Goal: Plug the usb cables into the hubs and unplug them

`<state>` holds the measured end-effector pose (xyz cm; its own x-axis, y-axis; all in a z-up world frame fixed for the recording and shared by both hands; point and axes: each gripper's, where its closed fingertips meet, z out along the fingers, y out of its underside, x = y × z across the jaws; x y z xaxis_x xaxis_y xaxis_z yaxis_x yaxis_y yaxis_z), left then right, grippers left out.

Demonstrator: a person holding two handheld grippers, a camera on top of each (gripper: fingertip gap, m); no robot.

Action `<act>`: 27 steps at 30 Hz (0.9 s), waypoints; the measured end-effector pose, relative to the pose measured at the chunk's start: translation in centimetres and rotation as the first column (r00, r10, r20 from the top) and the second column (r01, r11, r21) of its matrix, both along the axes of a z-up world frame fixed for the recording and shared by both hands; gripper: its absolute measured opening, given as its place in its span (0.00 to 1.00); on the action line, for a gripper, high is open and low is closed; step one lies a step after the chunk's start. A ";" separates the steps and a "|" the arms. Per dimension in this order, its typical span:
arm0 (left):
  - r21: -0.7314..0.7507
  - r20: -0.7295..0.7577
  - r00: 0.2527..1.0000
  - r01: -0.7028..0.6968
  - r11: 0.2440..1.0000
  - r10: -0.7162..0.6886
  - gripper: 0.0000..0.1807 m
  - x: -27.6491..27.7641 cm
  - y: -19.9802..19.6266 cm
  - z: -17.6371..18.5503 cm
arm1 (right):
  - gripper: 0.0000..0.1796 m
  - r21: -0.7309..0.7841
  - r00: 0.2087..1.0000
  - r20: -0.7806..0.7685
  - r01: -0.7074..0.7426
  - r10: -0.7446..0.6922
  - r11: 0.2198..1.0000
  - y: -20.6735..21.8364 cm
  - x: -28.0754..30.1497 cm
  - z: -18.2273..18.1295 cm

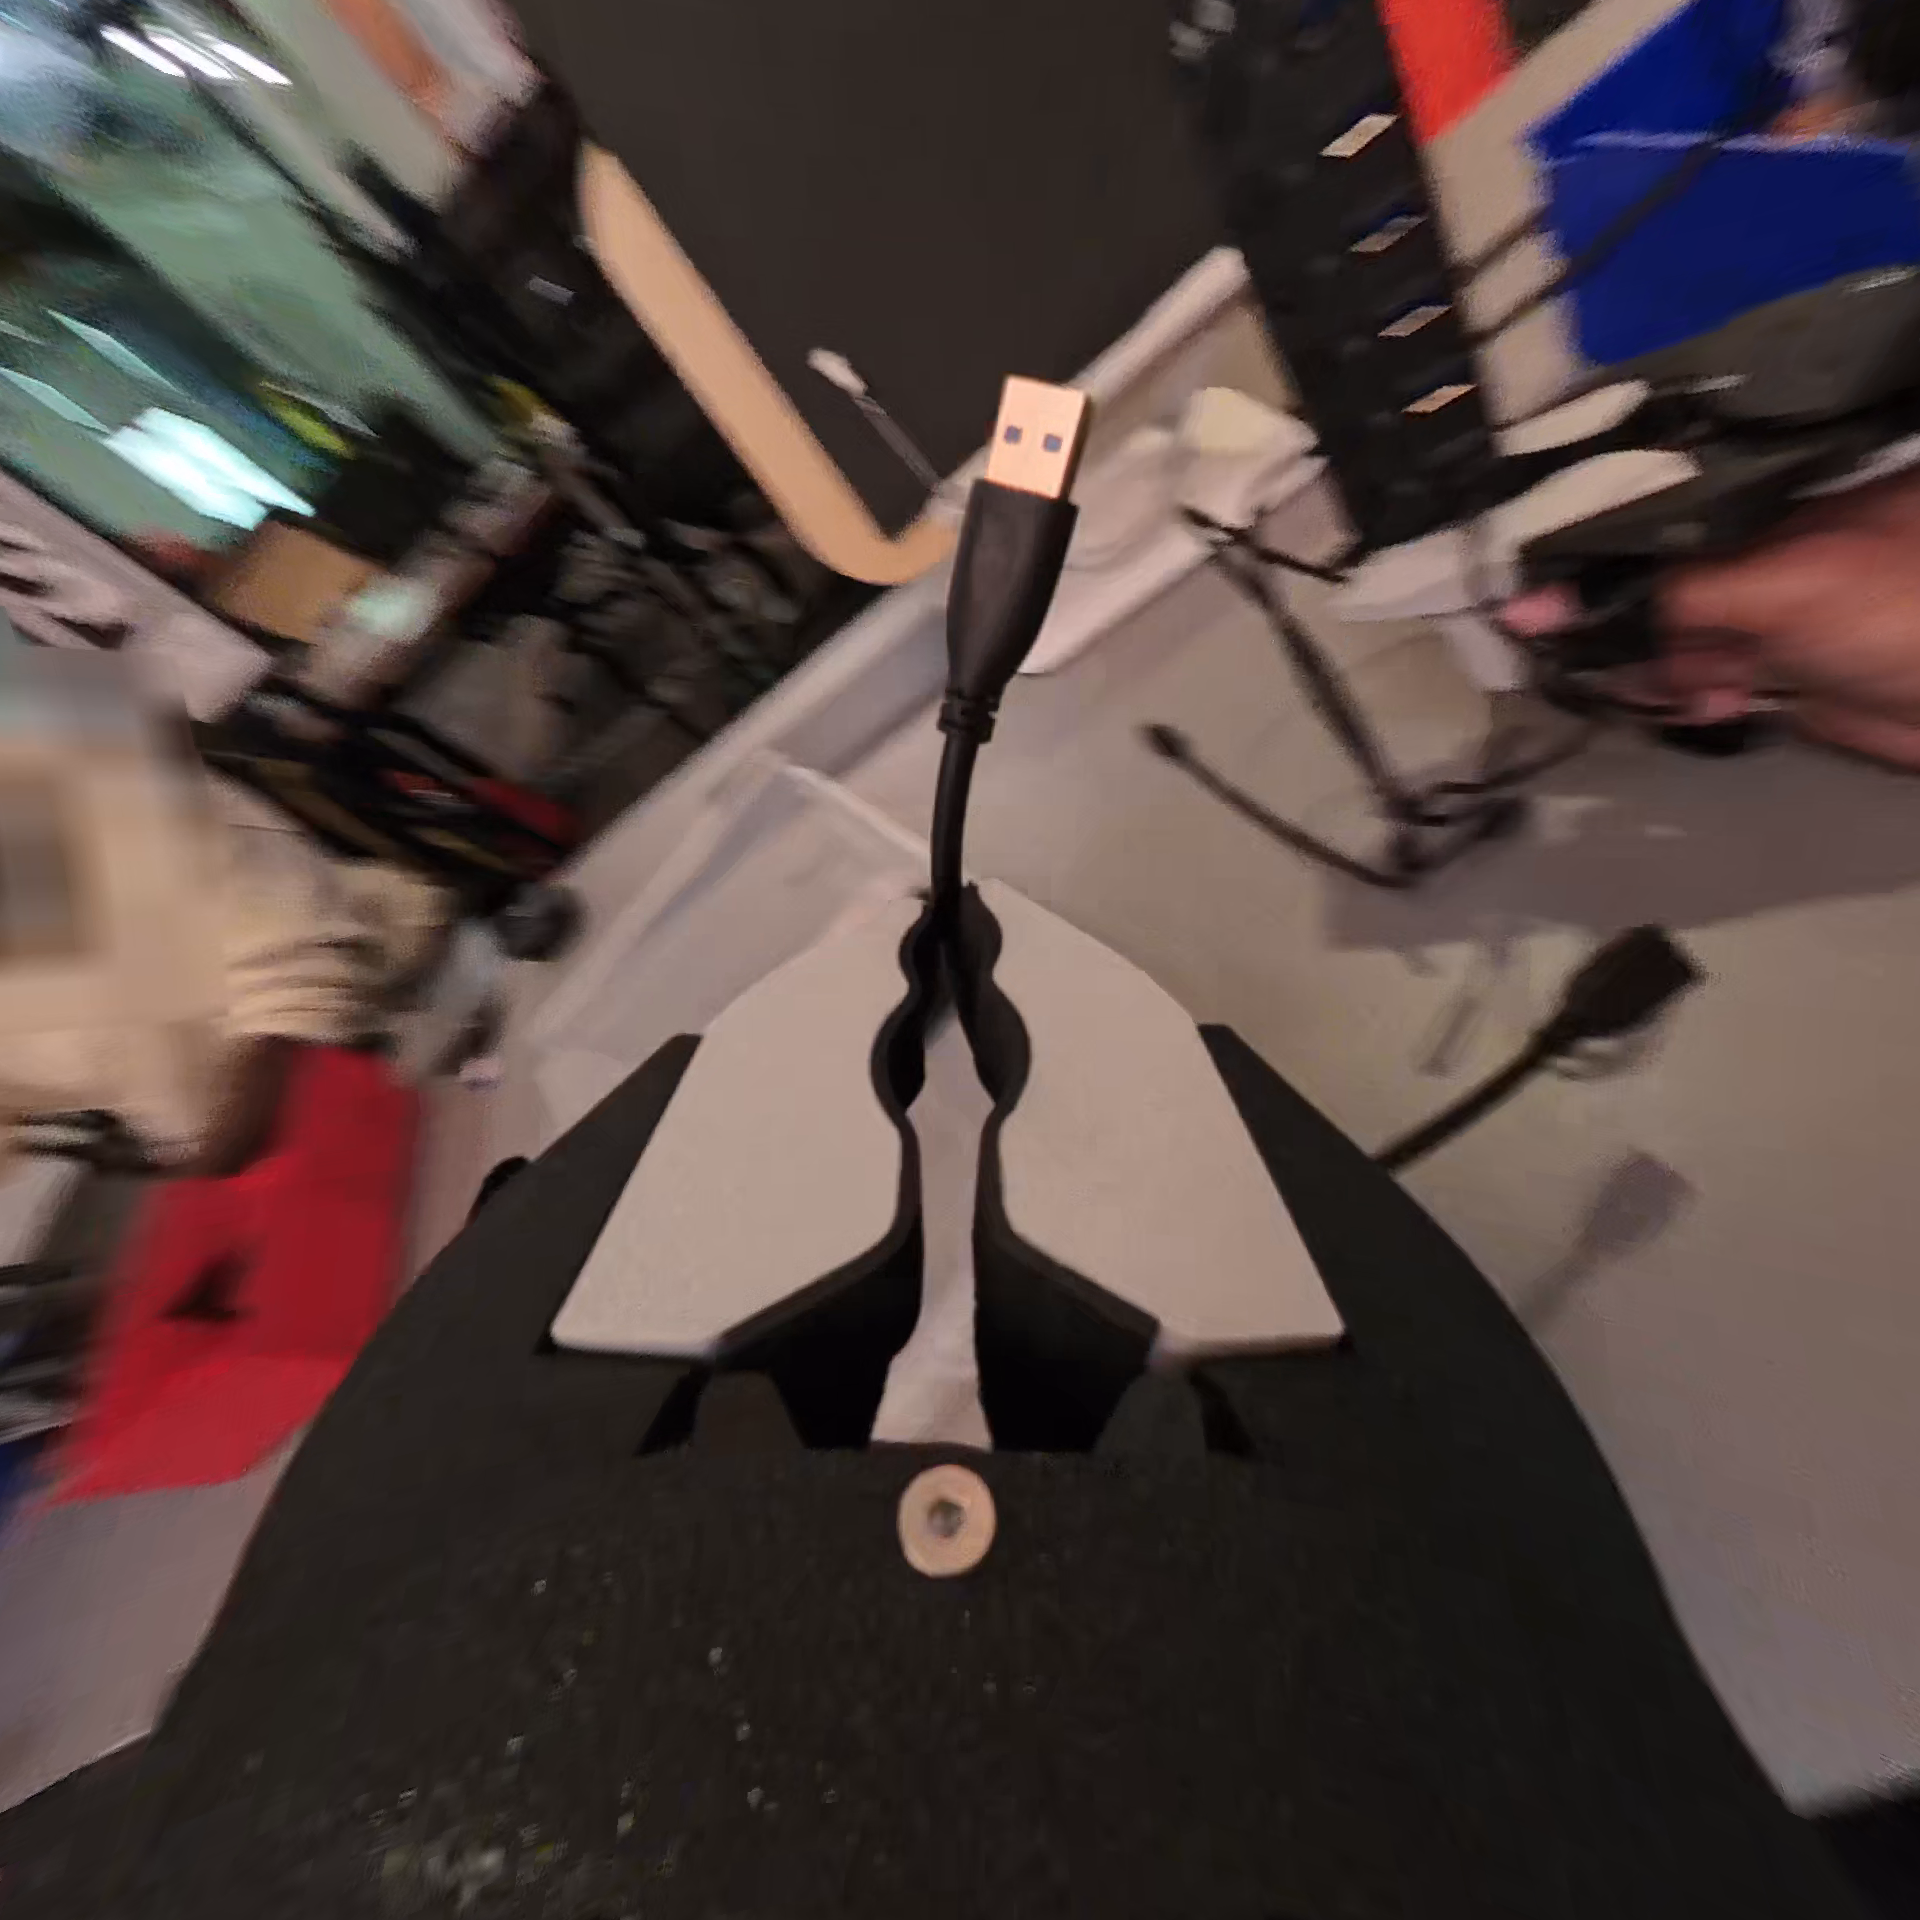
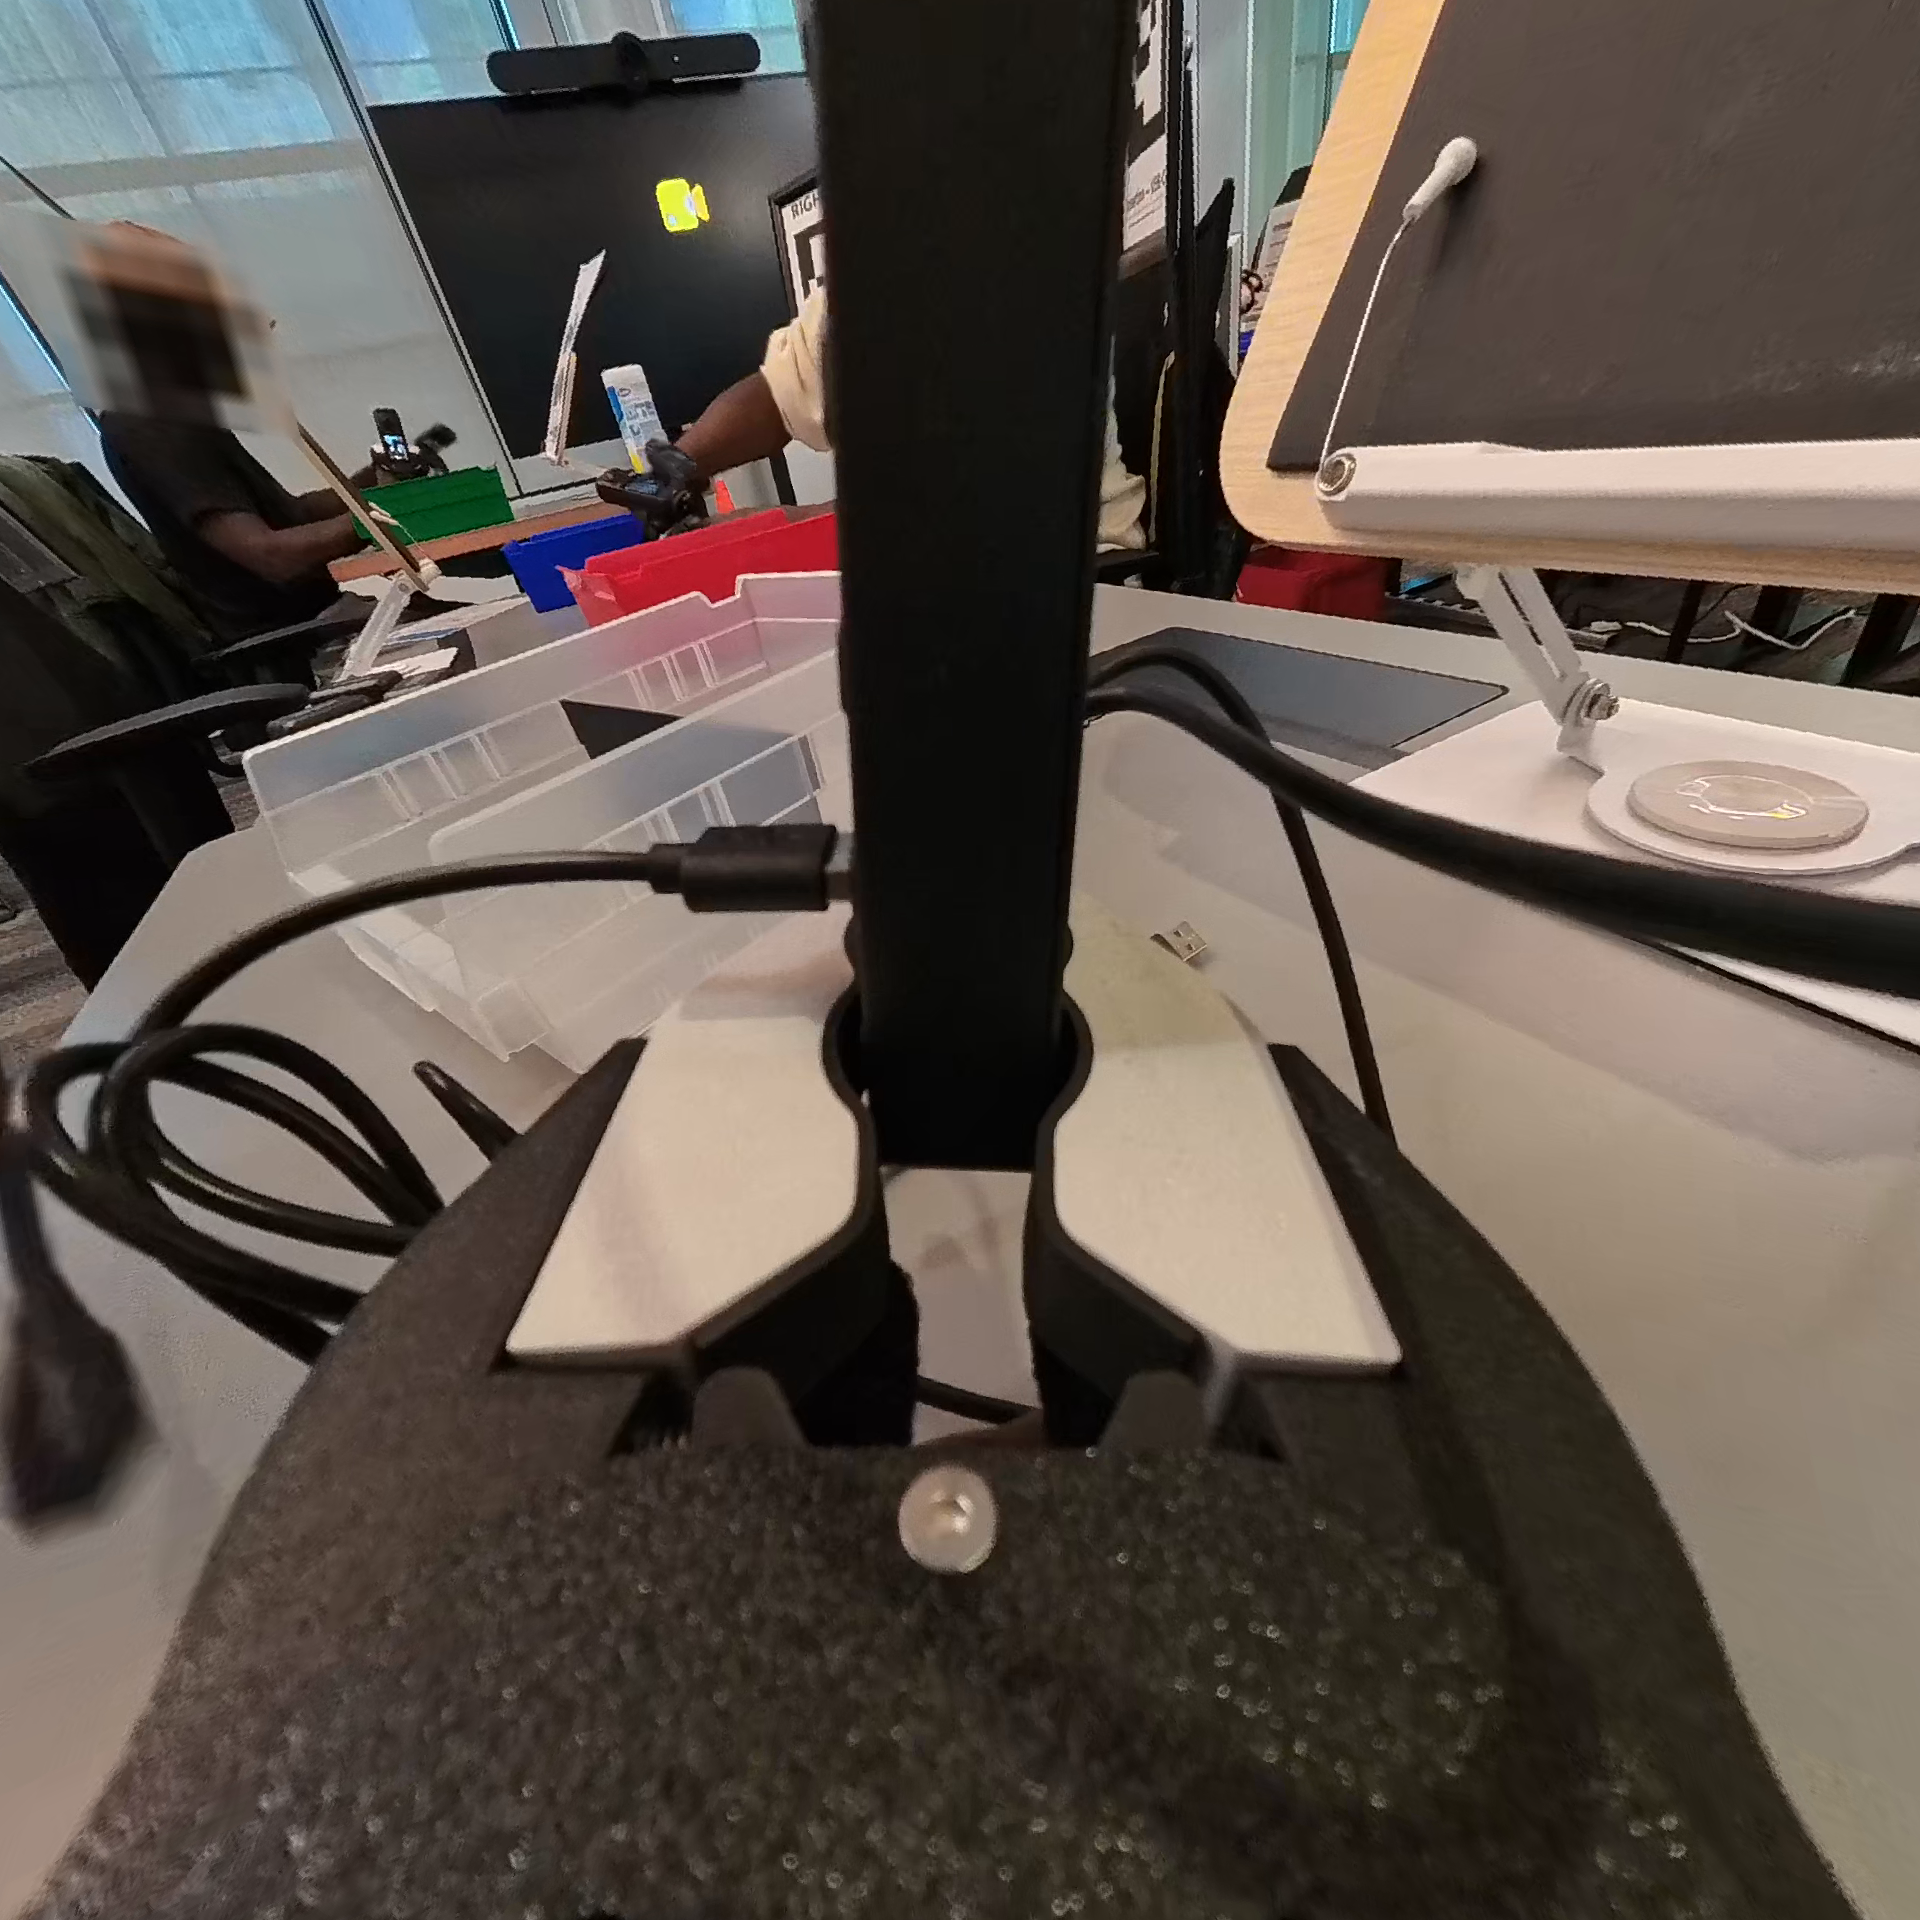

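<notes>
In the left wrist view my left gripper [image 1: 951,906] is shut on a black USB cable [image 1: 951,800] just below its plug. The plug [image 1: 1039,447] stands straight up beyond the fingertips, metal end uppermost. The long black hub [image 1: 1377,312] with several ports stands at the upper right, blurred. In the right wrist view my right gripper [image 2: 961,1003] is shut on that hub [image 2: 966,520] and holds it upright. A black USB plug [image 2: 758,868] sits in the hub's left side. A thick black cable [image 2: 1455,831] runs off from behind the hub to the right.
A clear plastic tray [image 2: 499,758] lies on the white table [image 2: 1558,1195] behind the hub. Coiled black cables [image 2: 208,1143] lie at left. A tilted board on a white stand [image 2: 1558,312] is at right. A loose cable end [image 1: 1631,987] lies on the table. People sit at a far table.
</notes>
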<state>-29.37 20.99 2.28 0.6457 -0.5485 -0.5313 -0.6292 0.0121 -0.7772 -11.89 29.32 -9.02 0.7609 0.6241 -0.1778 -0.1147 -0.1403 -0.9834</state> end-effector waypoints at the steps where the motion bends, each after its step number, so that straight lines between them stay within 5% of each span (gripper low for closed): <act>1: 0.071 -0.037 0.999 -0.028 0.997 0.030 0.02 -0.8 0.2 1.2 | 0.15 0.000 1.000 0.001 0.000 0.000 1.000 0.0 0.0 0.0; 5: 0.056 -0.106 0.994 0.005 0.998 0.001 0.02 -0.7 -0.3 -0.1 | 0.15 -0.003 1.000 0.006 -0.003 0.003 1.000 0.0 -0.1 -0.1; 8: -0.154 0.053 0.993 0.110 0.982 -0.103 0.02 1.2 -2.3 -3.7 | 0.15 -0.004 1.000 0.007 -0.003 0.003 1.000 0.0 -0.1 -0.1; 12: -0.436 0.399 0.901 0.350 0.829 -0.171 0.02 4.6 -5.9 -7.1 | 0.15 -0.004 1.000 0.010 -0.004 0.004 1.000 0.0 -0.1 -0.1; 18: -0.588 0.554 0.830 0.443 0.677 -0.062 0.02 4.5 -5.7 -11.0 | 0.15 -0.005 1.000 0.008 -0.007 0.007 1.000 0.0 -0.2 -0.1; 23: -0.544 0.450 0.893 0.295 0.785 -0.023 0.02 2.4 -3.1 -11.7 | 0.15 -0.008 1.000 0.010 -0.009 0.009 1.000 0.0 -0.2 -0.1; 27: -0.216 0.338 0.941 0.056 0.975 0.020 0.02 -1.8 -0.3 -5.4 | 0.15 -0.009 1.000 0.007 -0.009 0.010 1.000 0.0 -0.2 -0.2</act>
